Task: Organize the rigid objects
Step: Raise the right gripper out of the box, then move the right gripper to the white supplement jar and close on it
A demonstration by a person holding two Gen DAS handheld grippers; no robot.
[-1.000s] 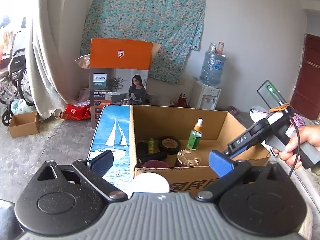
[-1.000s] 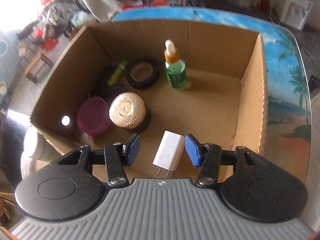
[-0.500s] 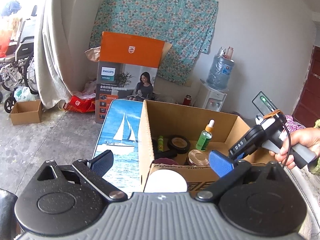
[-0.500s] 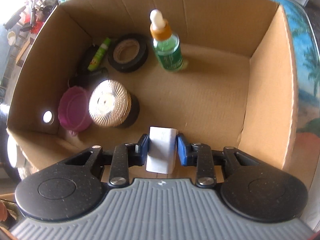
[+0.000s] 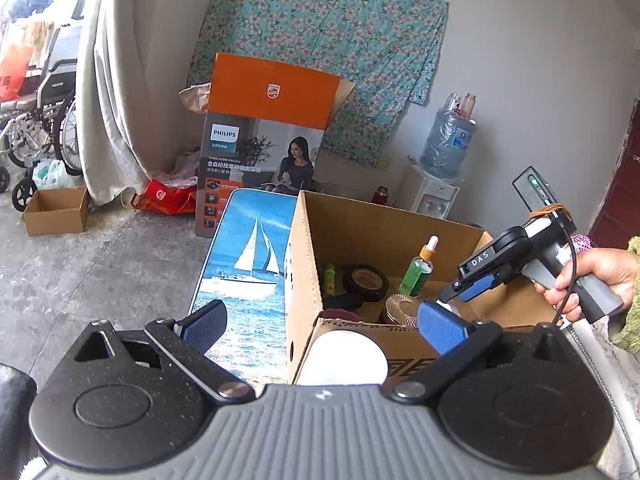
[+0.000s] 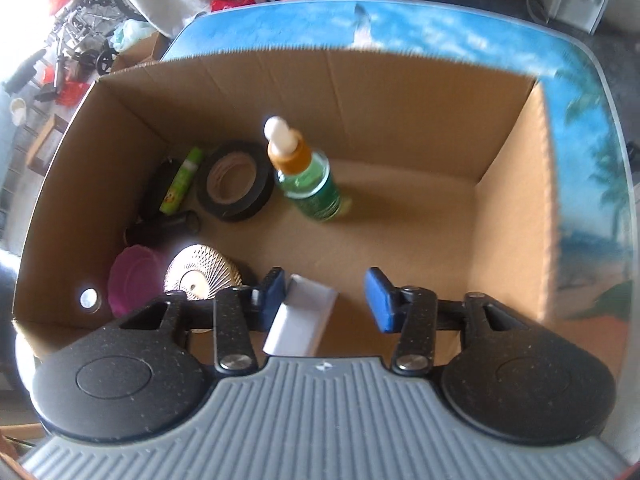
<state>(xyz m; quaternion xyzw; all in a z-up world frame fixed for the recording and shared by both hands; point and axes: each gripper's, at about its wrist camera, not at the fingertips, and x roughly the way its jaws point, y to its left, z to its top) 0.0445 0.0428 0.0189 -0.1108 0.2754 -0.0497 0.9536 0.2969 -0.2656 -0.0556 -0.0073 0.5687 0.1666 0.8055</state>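
Right wrist view: right gripper (image 6: 326, 298) inside the cardboard box (image 6: 512, 168), jaws spread wide. White charger block (image 6: 302, 318) lies between them near the box's front wall, against the left finger, clear of the right one; blur makes it hard to say whether it rests on the box floor or hangs from that finger. Just left of the jaws, by the front-left corner: gold ribbed lid (image 6: 202, 276), then a magenta cup (image 6: 134, 280) beside it. Further back along the left wall: a black cylinder (image 6: 176, 224), a green tube (image 6: 182, 186), a black tape roll (image 6: 236, 180). Green dropper bottle (image 6: 306, 174) stands upright near the middle of the box floor, close beside the tape roll.

Left wrist view: left gripper (image 5: 322, 326) held outside the box, before its front-left corner, jaws wide and holding nothing. A white round object (image 5: 344, 360) sits low between them, against the box's front wall. The box stands on a table (image 5: 244, 280) printed with a sailboat scene. The right gripper reaches in over the box's right wall, the person's right hand (image 5: 592, 280) on its handle.
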